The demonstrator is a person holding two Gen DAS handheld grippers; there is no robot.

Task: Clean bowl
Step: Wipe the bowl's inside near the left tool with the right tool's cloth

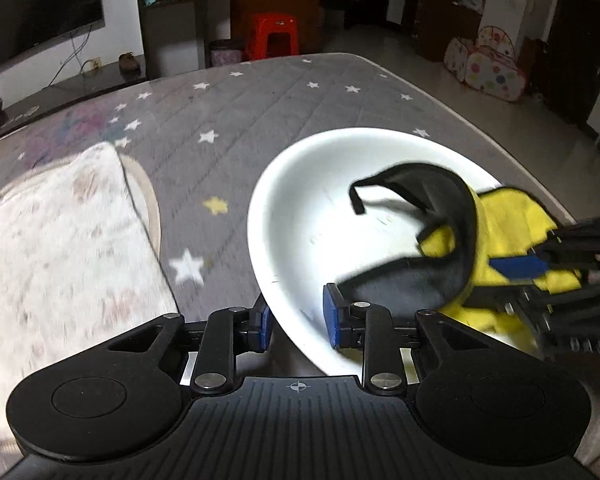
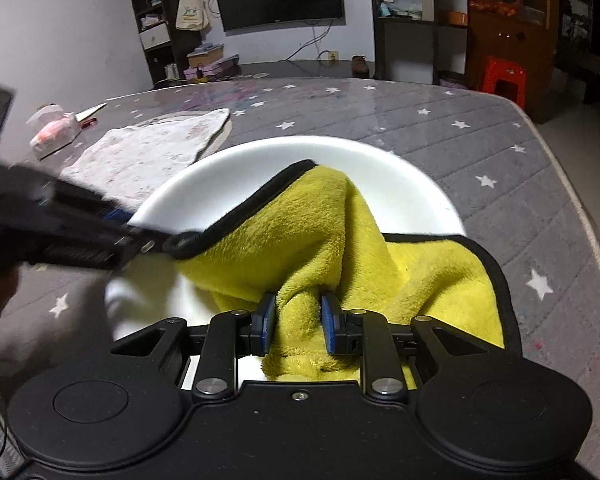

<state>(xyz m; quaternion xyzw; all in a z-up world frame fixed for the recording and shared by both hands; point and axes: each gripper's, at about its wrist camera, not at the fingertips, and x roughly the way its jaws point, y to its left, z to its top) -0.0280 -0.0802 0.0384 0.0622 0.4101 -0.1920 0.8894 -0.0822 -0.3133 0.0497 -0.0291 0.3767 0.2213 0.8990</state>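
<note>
Straddling bowl [image 1: 300,216] rim, left jaws clamp; right jaws pinch cloth [image 2: 300,240].

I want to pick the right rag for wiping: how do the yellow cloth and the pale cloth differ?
The yellow cloth is plush with black edging; the pale cloth is thin and faintly patterned. The yellow cloth is bunched in the right gripper over the white bowl; the pale cloth lies flat, unheld, beside it.

The grey starred tabletop [image 2: 480,136] lies open right of the white bowl [image 2: 380,168]. Left of it a pale cloth [image 2: 152,152] lies near, with clutter [image 2: 54,132] beyond
</note>
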